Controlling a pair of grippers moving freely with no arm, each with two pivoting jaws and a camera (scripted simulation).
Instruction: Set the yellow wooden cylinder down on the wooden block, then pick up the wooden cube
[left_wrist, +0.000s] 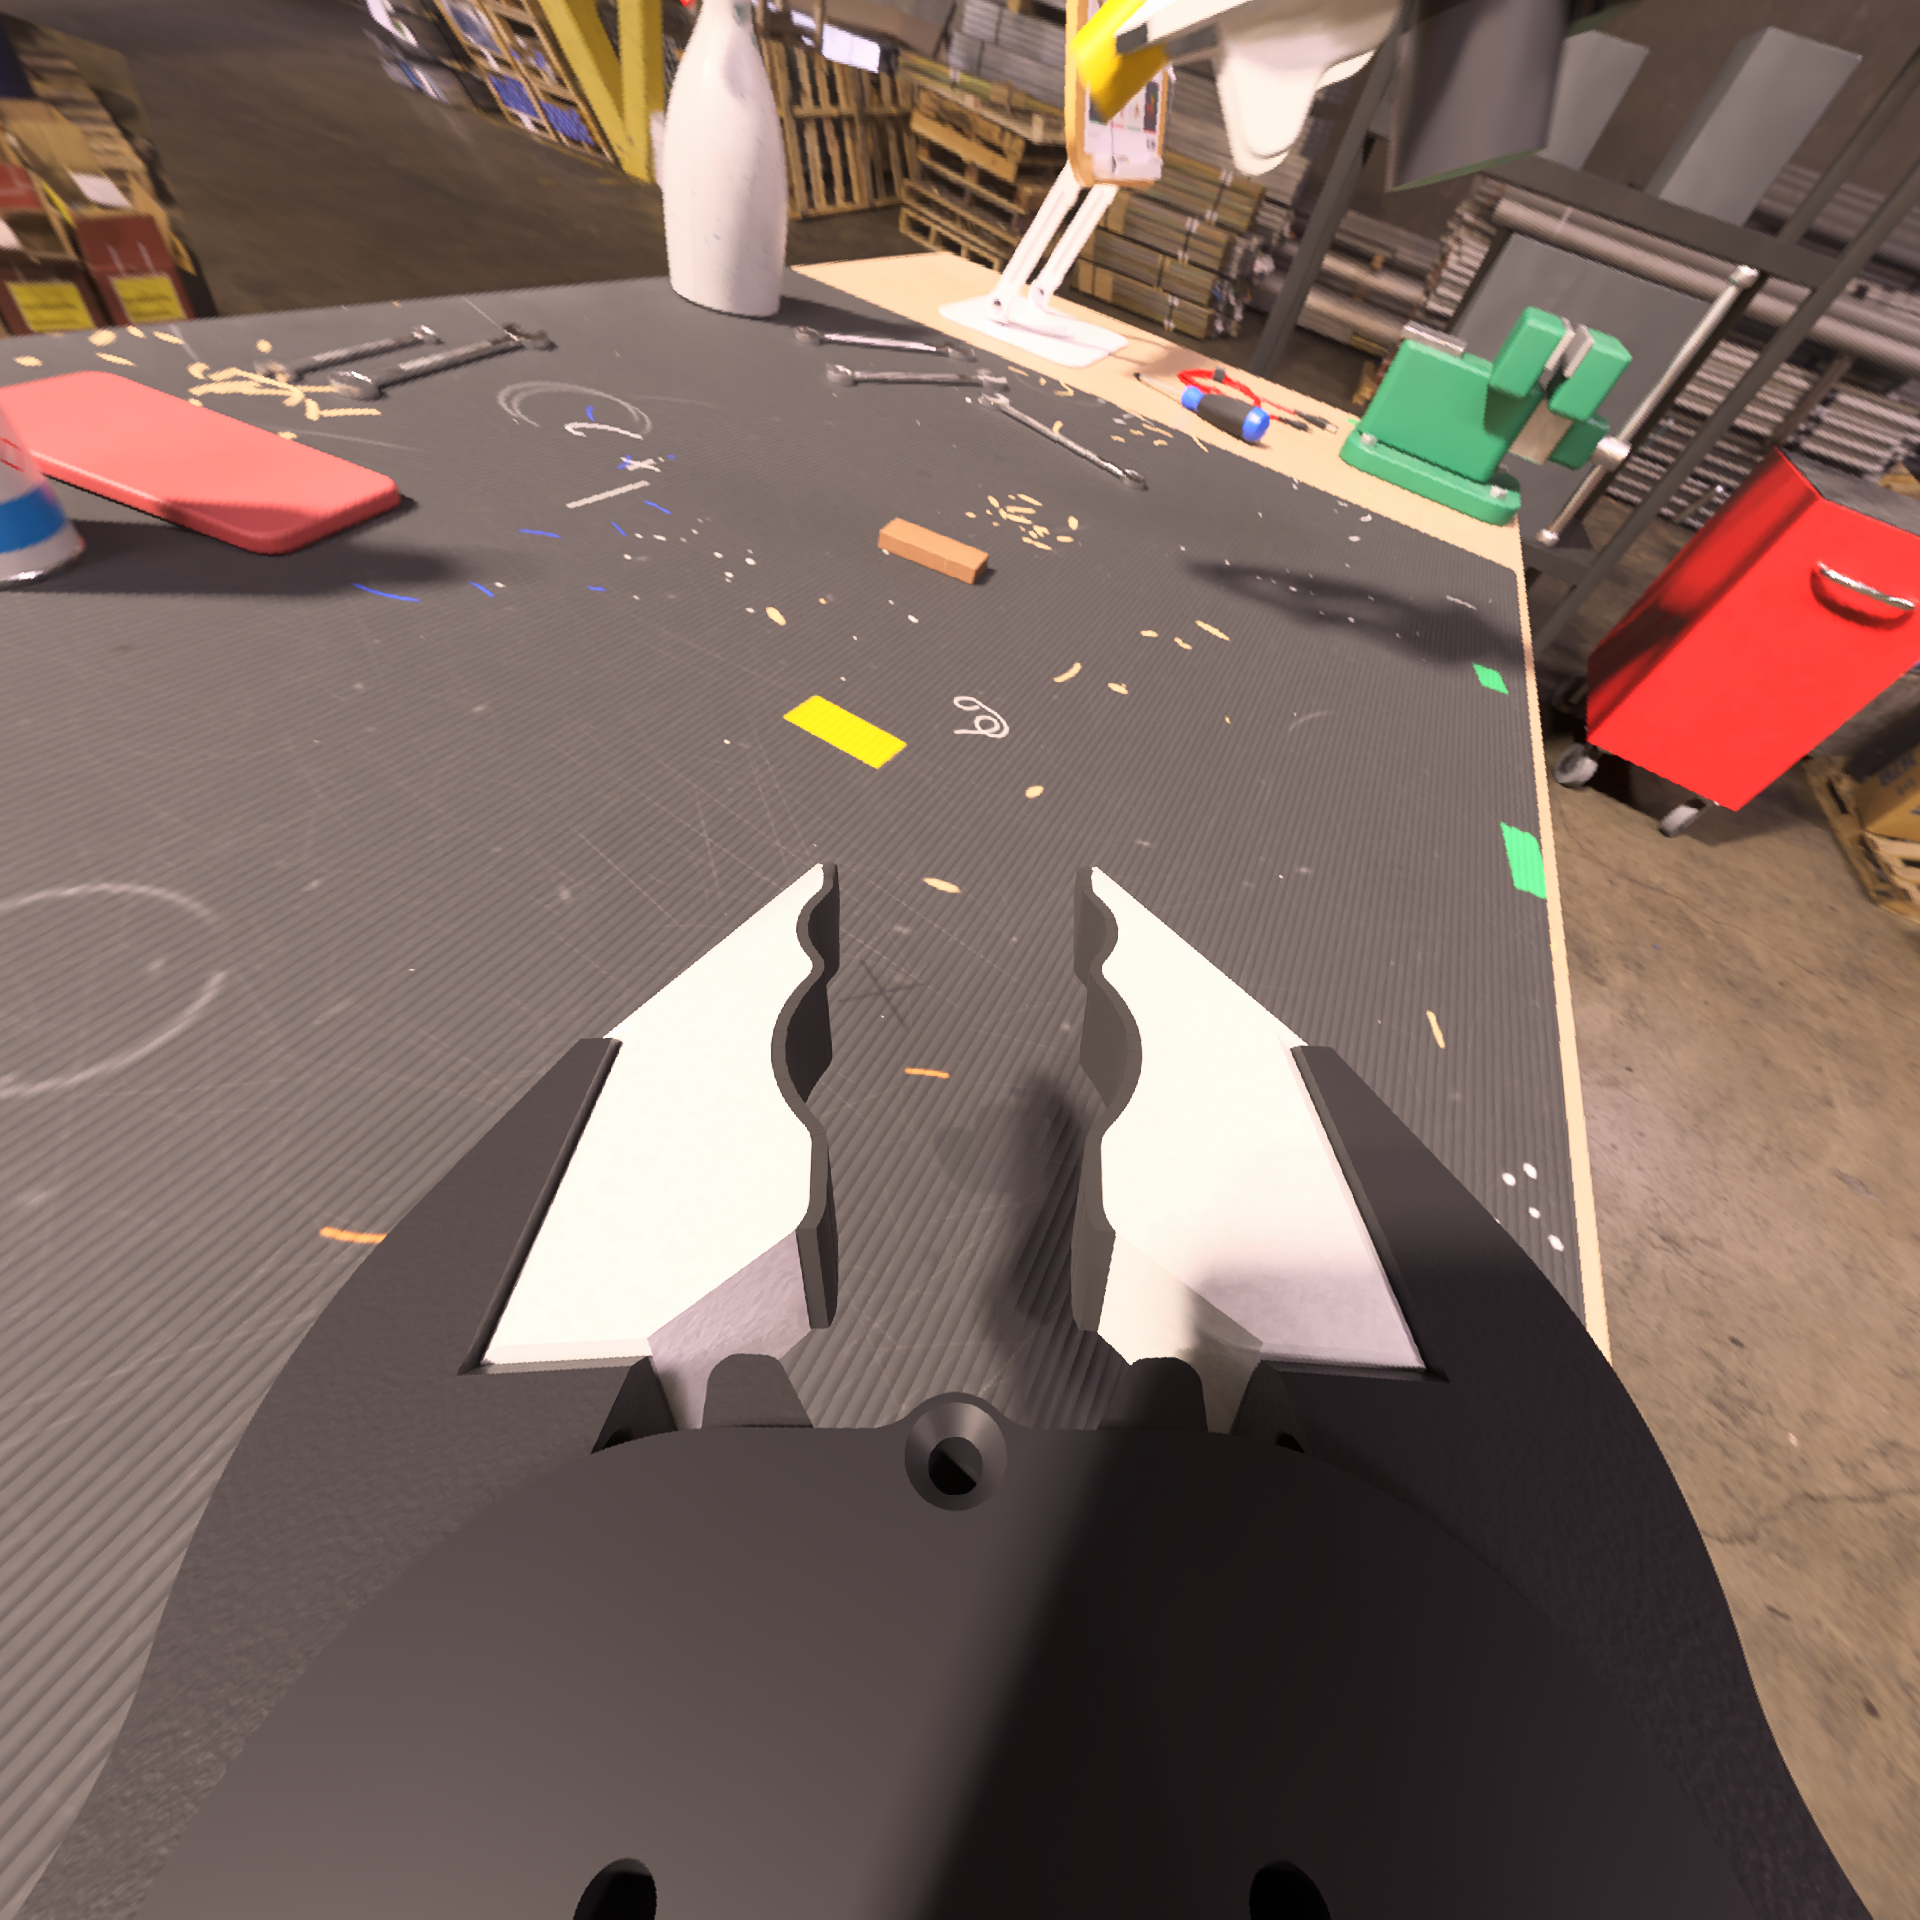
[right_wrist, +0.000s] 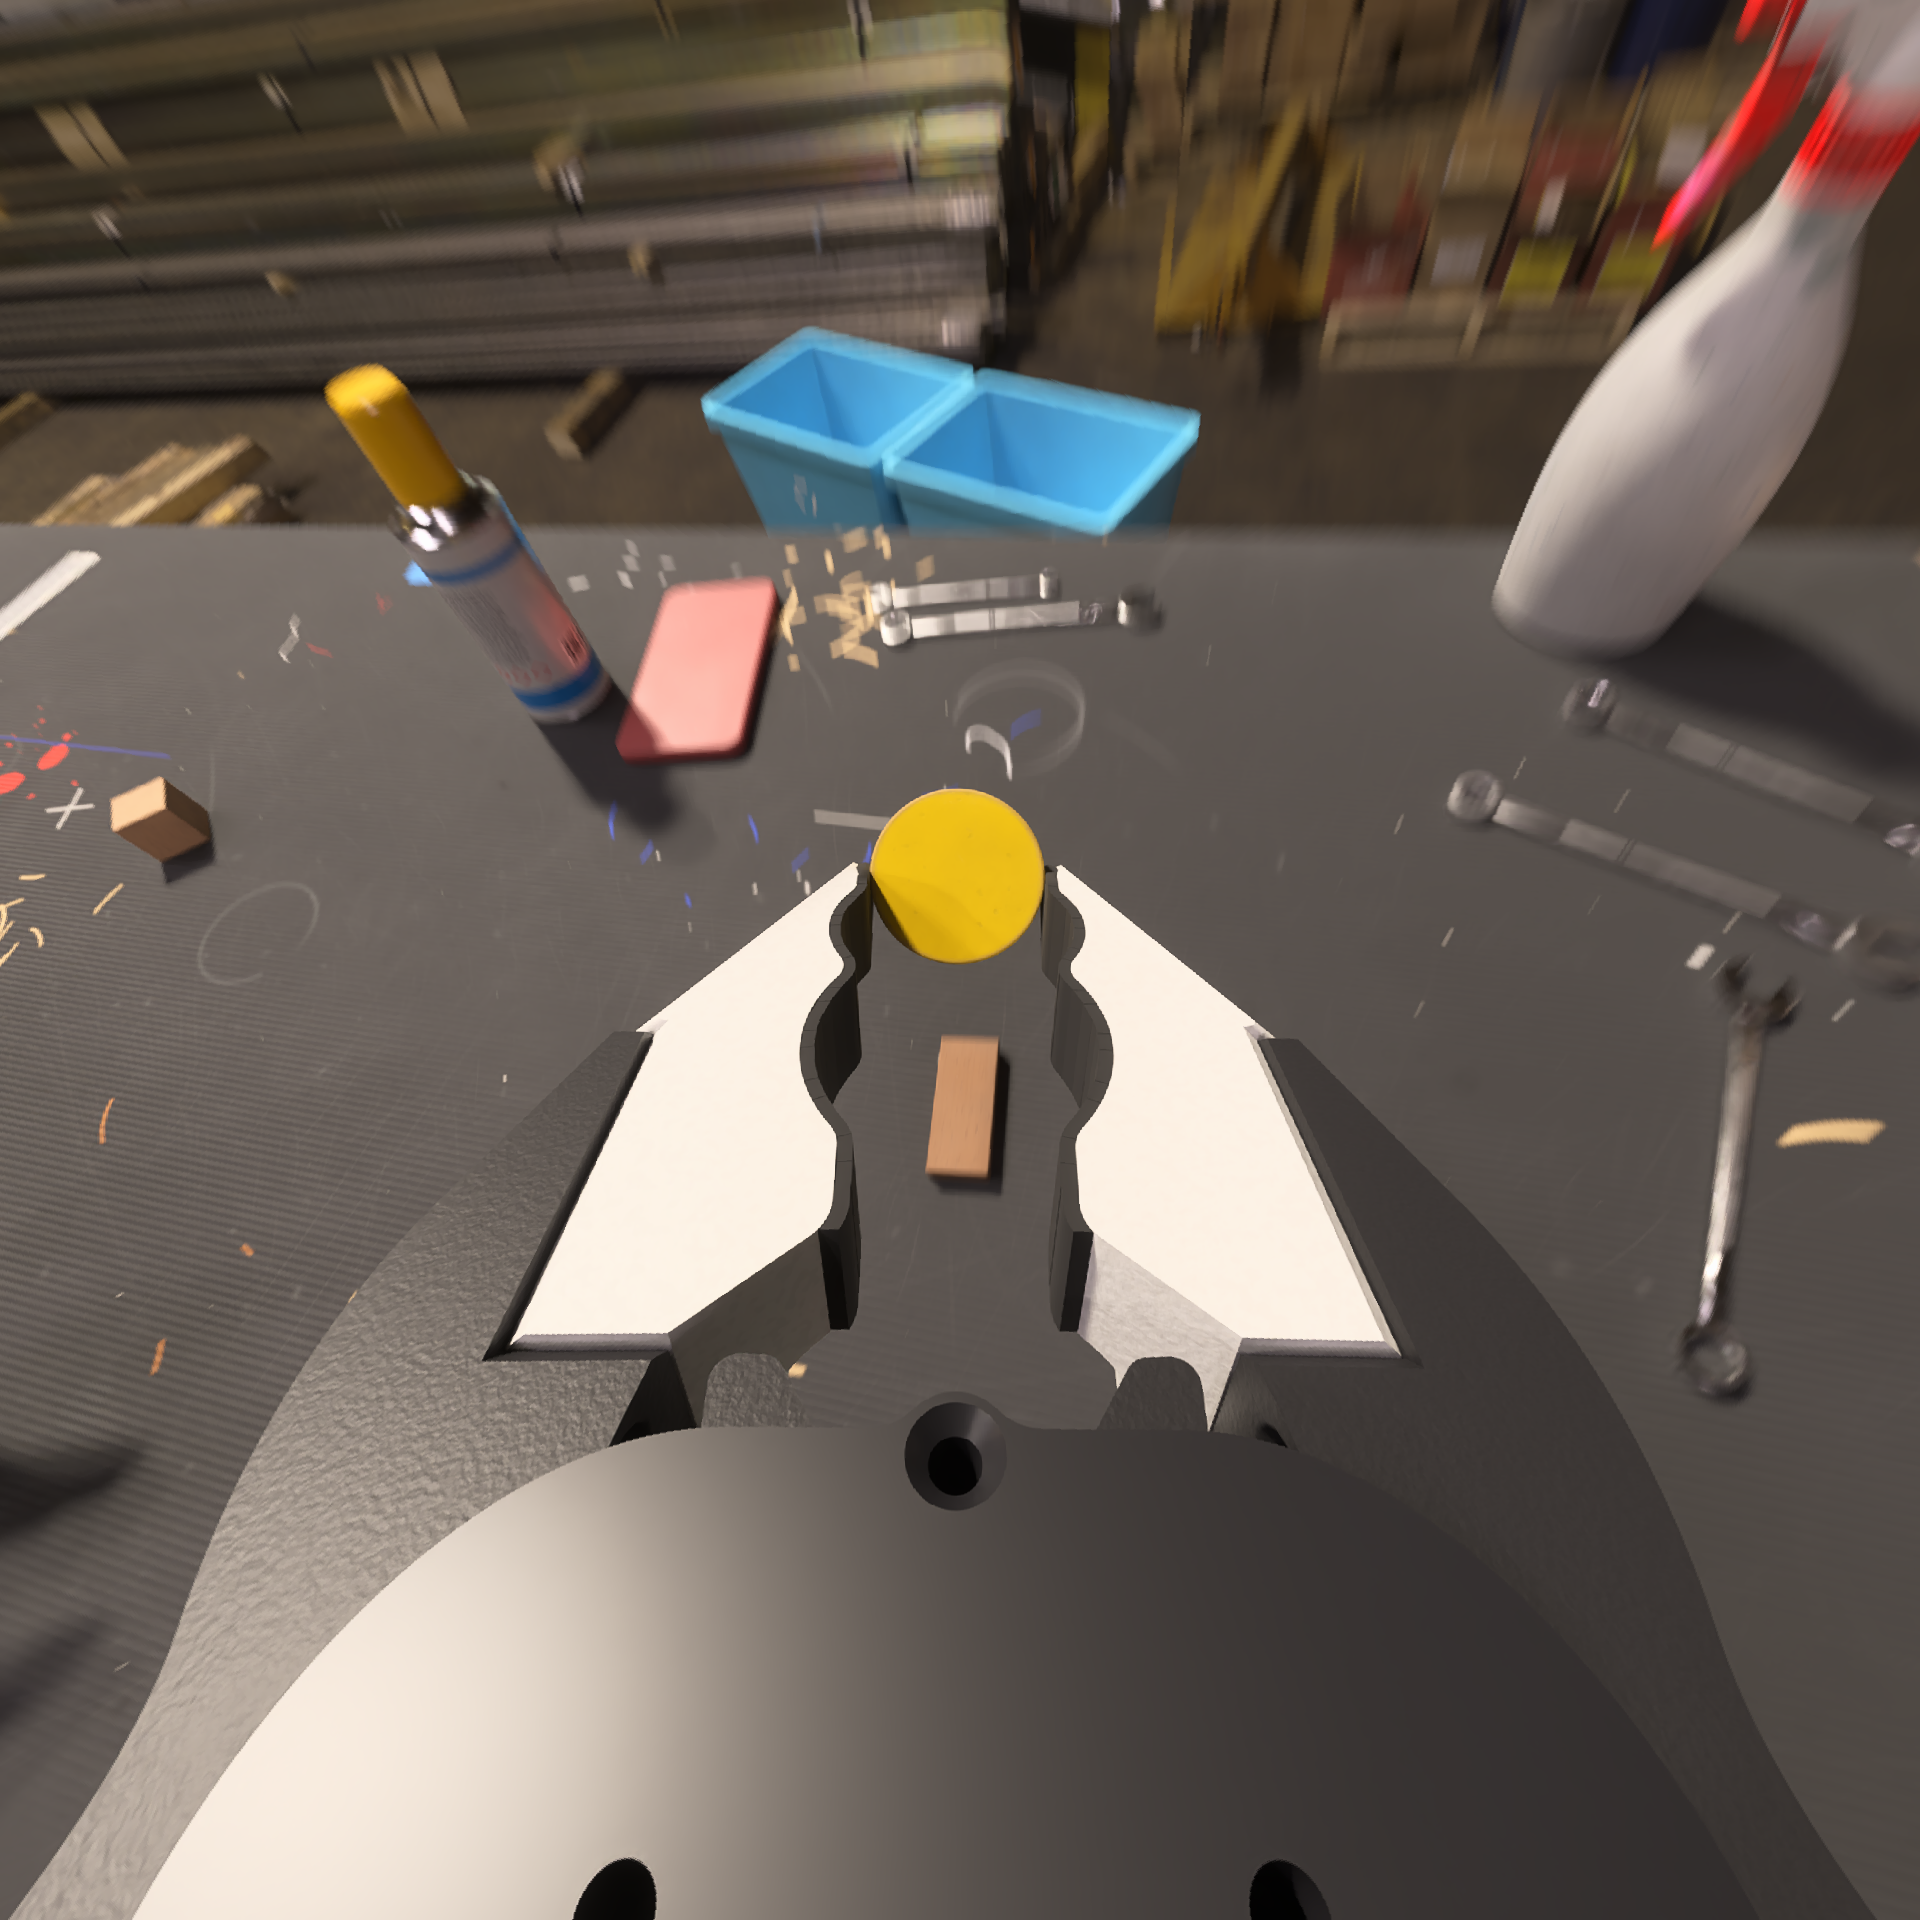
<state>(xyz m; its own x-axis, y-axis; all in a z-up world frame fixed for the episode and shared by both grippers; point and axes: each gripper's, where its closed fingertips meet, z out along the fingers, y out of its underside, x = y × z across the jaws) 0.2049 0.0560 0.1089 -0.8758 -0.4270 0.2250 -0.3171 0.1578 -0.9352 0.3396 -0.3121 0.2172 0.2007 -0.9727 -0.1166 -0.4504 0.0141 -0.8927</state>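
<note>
My right gripper (right_wrist: 956, 883) is shut on the yellow wooden cylinder (right_wrist: 956, 875), whose round end faces the right wrist camera. It hangs above the table, and the flat wooden block (right_wrist: 964, 1107) lies on the dark mat directly below, between the fingers. The wooden cube (right_wrist: 158, 818) sits far left on the mat. My left gripper (left_wrist: 956, 883) is open and empty, low over bare mat. In the left wrist view the block (left_wrist: 932, 550) lies ahead, and the right gripper with the cylinder (left_wrist: 1103, 62) hangs high at the top.
A white bowling pin (right_wrist: 1683, 416) stands at the right, a yellow-capped can (right_wrist: 488, 561) and a pink slab (right_wrist: 701, 665) at the back left. Blue bins (right_wrist: 951, 442) stand beyond the table. Wrenches (right_wrist: 1662, 842) lie on the right. A green vise (left_wrist: 1475, 416) sits near the table edge.
</note>
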